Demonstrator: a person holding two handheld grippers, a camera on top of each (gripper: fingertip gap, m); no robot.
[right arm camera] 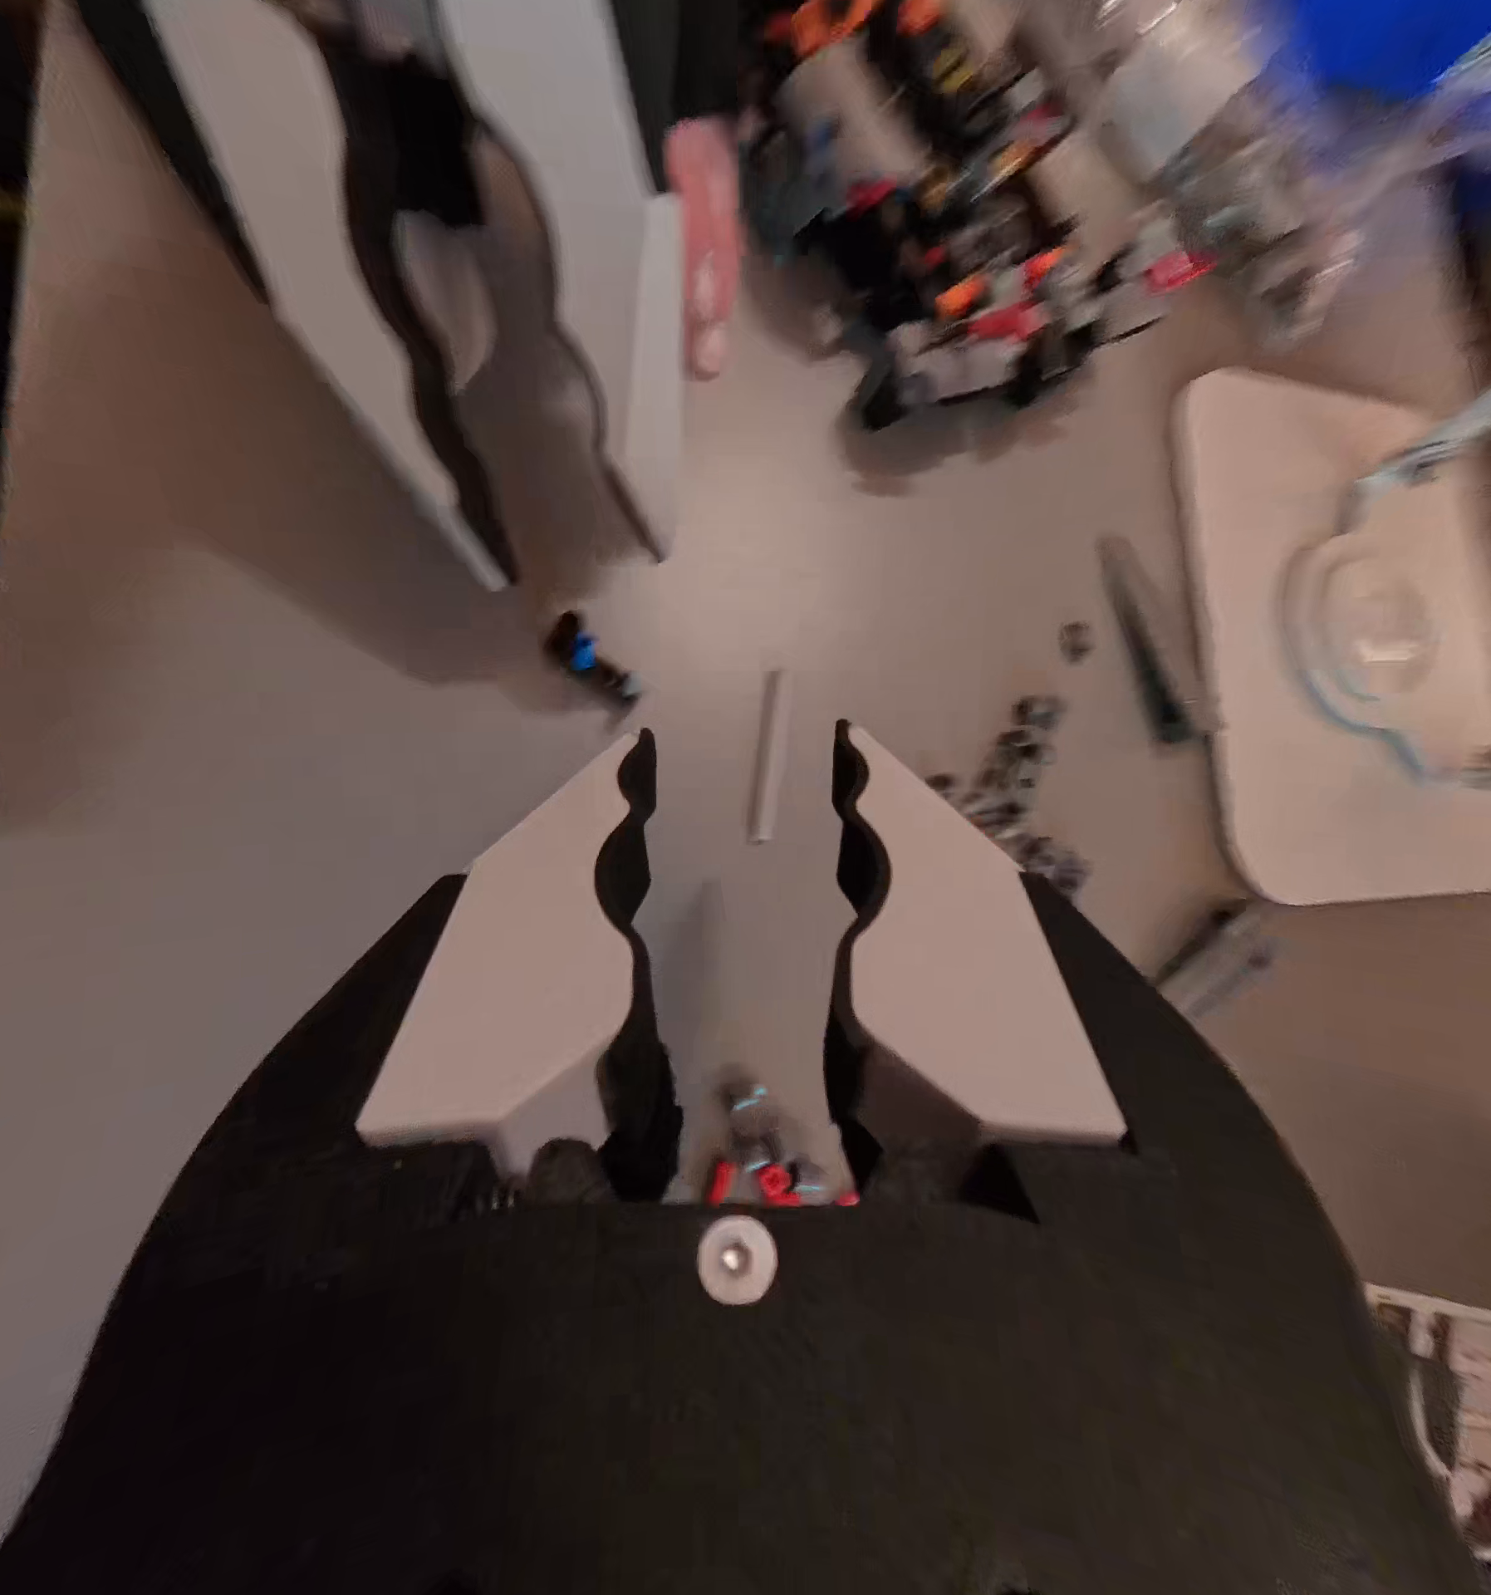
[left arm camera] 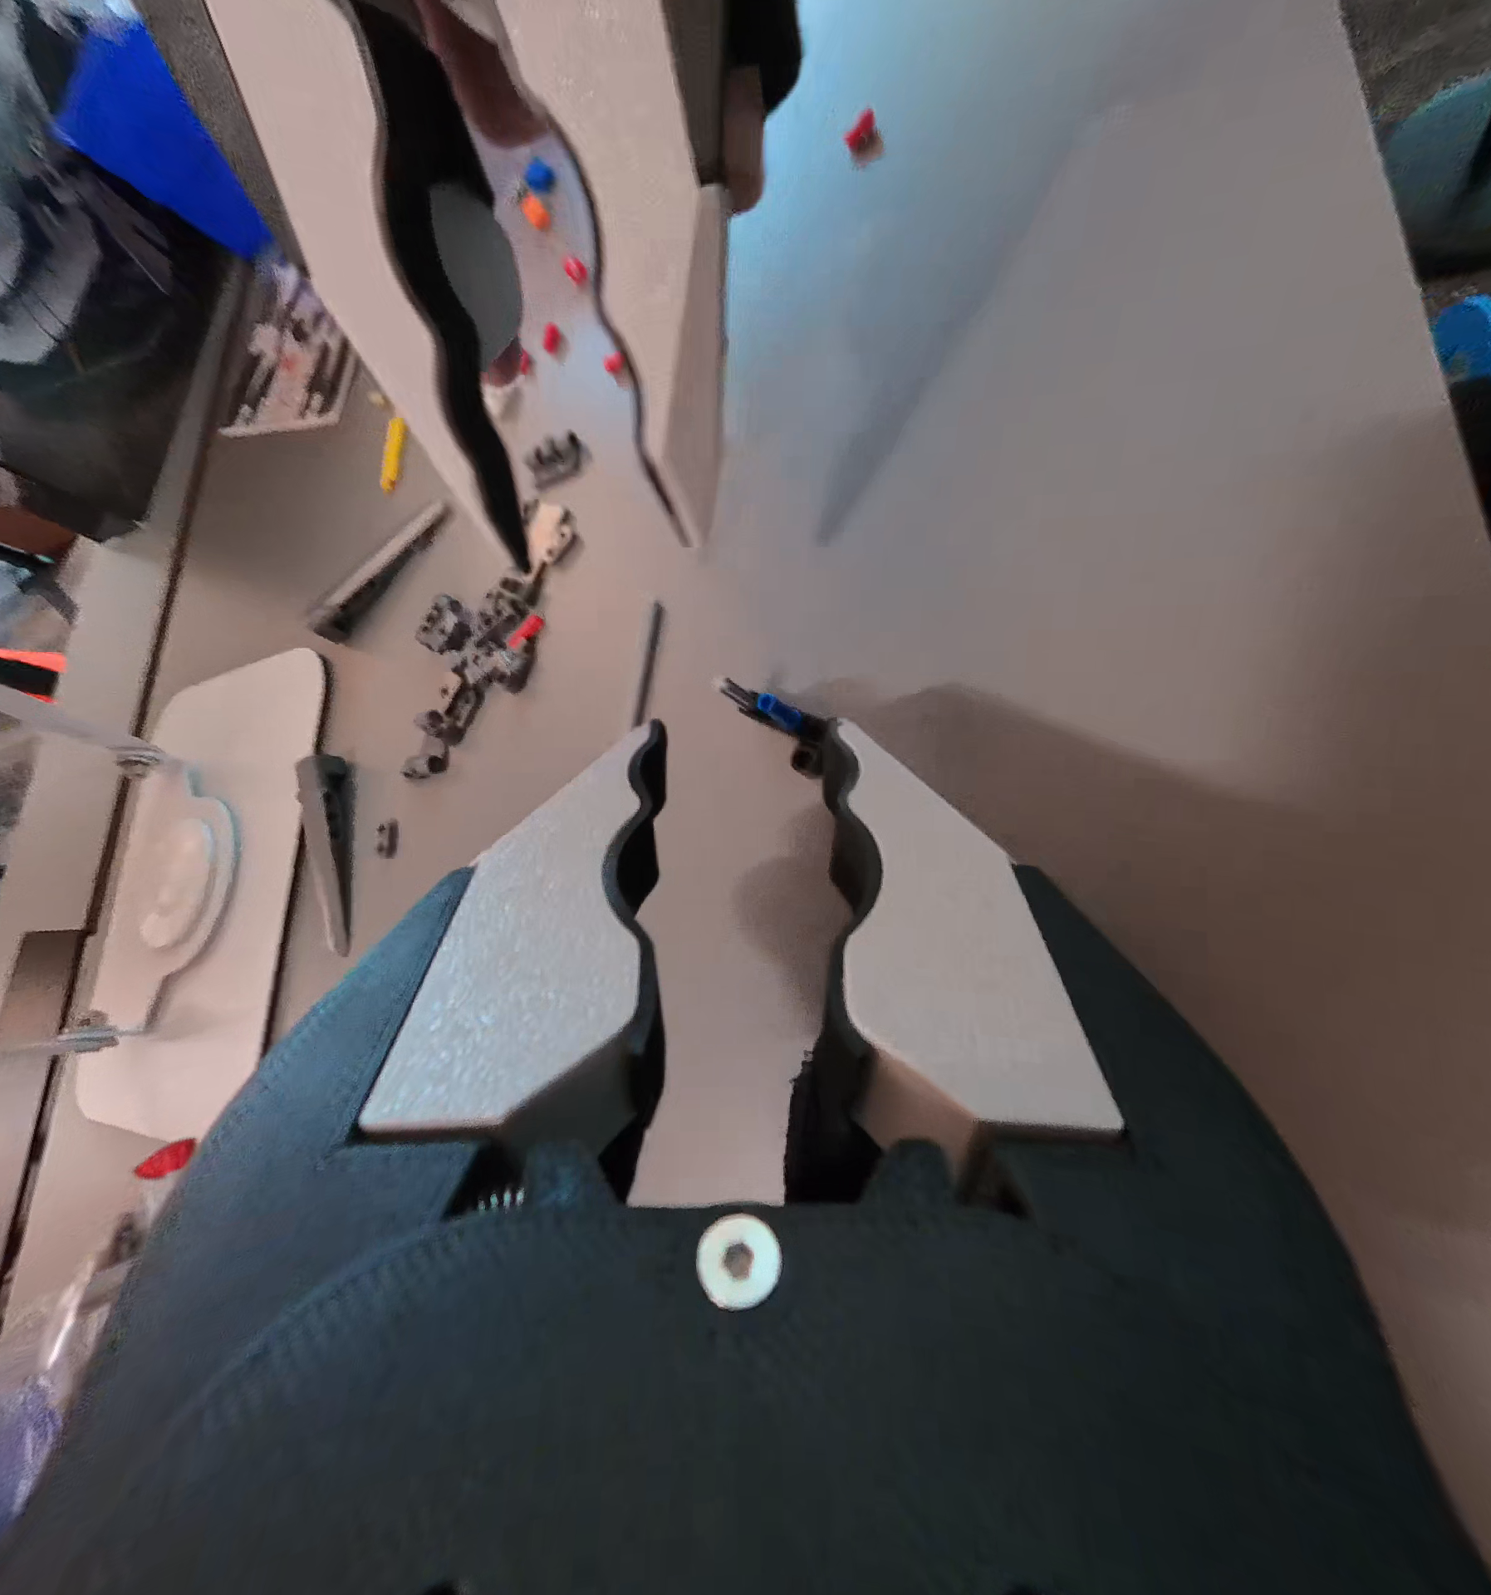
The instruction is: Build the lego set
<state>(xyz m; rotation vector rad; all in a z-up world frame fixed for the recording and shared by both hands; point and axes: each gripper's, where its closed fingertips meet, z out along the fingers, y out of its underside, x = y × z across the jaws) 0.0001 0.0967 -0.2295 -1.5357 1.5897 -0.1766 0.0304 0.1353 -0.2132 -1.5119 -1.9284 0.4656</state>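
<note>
My left claw point(left arm camera: 746, 734) stands open over the pale table point(left arm camera: 1070, 604), with only bare tabletop between its fingers. Just at the tip of its right finger point(left arm camera: 845, 759) lies a small black piece with a blue sleeve point(left arm camera: 772, 708): one slim dark pin, a blue collar round its middle, a black eyelet at the near end. It seems to touch that fingertip's outer corner, though the blur keeps me from being sure; the pads do not press on it. In my right view the same piece point(right arm camera: 586, 656) lies on the table beyond and left of my left finger.

My right claw point(right arm camera: 742, 738) is open too, nothing gripped. One thin grey rod point(right arm camera: 766, 759) lies flat on the table below the gap between its fingers, clear of both pads. From the left view this rod point(left arm camera: 648, 660) reads as a dark line just beyond my left finger.

Farther out I count one cluster of dark grey linked parts point(left arm camera: 483, 656) with one red peg on it, one yellow bar point(left arm camera: 393, 453), one blue stud point(left arm camera: 540, 173), one orange stud point(left arm camera: 536, 211), and five loose red pieces, one of them point(left arm camera: 861, 134) alone toward the far right edge. One white board point(right arm camera: 1328, 647) lies toward the table's side edge.
</note>
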